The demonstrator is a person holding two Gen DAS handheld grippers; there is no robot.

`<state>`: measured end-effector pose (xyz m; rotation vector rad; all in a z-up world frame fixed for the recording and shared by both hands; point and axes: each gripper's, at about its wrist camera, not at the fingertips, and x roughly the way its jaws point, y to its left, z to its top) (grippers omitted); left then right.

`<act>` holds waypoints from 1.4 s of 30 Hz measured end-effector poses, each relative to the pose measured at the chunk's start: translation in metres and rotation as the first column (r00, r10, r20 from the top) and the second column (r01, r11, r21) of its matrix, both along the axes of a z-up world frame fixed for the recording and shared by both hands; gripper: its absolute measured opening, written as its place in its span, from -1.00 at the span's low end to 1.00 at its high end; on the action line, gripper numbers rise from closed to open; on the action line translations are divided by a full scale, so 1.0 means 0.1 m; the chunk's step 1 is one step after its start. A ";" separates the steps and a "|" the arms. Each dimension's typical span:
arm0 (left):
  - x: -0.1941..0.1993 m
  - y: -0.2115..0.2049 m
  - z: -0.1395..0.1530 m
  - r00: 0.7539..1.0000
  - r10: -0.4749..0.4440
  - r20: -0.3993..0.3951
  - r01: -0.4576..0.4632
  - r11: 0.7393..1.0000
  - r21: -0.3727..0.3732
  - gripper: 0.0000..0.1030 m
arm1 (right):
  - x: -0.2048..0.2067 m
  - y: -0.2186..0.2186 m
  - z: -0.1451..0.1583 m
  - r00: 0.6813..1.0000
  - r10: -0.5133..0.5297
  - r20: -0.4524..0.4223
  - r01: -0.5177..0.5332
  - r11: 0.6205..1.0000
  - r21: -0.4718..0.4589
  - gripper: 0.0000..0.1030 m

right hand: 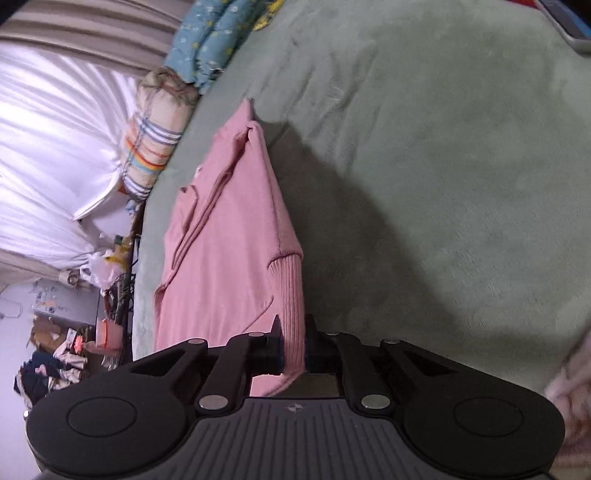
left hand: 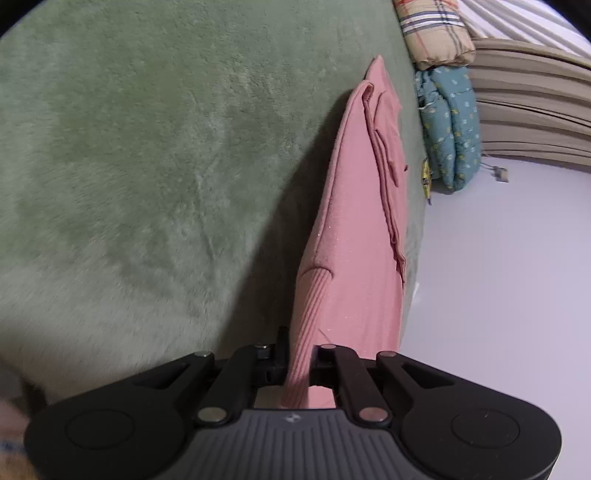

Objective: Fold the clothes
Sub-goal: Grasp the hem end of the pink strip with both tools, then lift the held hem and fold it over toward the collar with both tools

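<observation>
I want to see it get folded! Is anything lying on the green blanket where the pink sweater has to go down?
Nothing visible does. Both grippers, left and right, pinch the pink sweater by its ribbed cuffs, and the green blanket beside it lies bare.

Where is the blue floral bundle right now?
In the left wrist view, the blue floral bundle sits upper right at the green blanket's edge, under the plaid bundle.
</observation>
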<state>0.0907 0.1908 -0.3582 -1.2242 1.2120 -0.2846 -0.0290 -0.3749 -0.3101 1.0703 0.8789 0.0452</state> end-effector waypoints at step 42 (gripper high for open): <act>2.86 -0.22 0.78 0.999 -0.025 -0.027 0.027 0.999 0.045 -0.93 | 3.04 -0.37 0.81 0.998 0.060 0.018 -0.059 0.997 -0.050 -0.86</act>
